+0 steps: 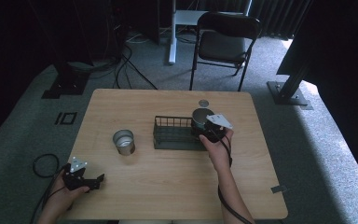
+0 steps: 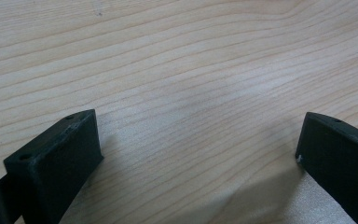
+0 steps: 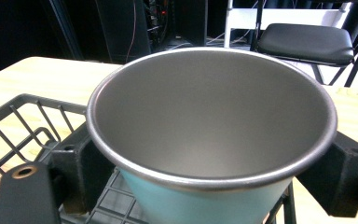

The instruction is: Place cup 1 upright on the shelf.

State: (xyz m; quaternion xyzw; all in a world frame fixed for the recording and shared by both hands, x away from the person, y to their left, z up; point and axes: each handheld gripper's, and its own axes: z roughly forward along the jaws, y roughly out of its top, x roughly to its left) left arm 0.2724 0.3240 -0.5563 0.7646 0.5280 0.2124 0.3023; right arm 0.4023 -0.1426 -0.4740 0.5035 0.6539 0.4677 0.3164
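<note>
A: High view, quick?
B: Right gripper (image 1: 204,132) sits at the right end of the wire basket (image 1: 168,133), mid table (image 1: 168,186), w/ a metal cup (image 1: 199,116) at its jaws. Second cup (image 1: 123,142) stands left of the basket, apart from it. Left gripper (image 1: 98,179) rests near the front left edge, nothing in it.
A: Left gripper view?
B: Jaws wide apart over bare wood, holding nothing.
A: Right gripper view?
B: Jaws closed against both sides of the cup (image 3: 209,135), teal outside, steel inside, upright. It's over the basket (image 3: 23,121) floor, at its end; can't tell if it touches.
</note>
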